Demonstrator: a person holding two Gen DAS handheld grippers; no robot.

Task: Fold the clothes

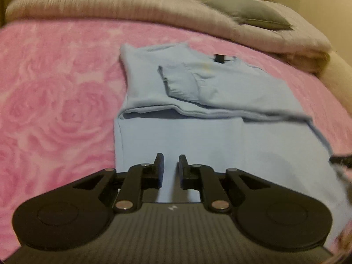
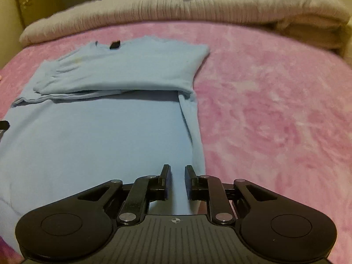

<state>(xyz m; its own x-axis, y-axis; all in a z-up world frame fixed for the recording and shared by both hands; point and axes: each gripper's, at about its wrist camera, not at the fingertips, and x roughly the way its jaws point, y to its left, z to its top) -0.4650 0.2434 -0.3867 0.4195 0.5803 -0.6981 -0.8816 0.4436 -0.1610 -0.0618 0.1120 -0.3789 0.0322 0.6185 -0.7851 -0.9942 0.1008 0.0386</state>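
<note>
Garment: I see one light blue sweater [image 1: 220,140], long-sleeved, plain knit.
Surface: it lies flat on the pink rose-patterned blanket [image 1: 55,101].
Fold state: the upper part is doubled over the lower body, and the folded edge runs straight across the middle.
Sleeve: a ribbed cuff [image 1: 180,83] rests on top of the folded layer.
Label: a small black tag [image 2: 114,44] shows at the neckline, at the far end.
Lower body: smooth and spread out.
</note>
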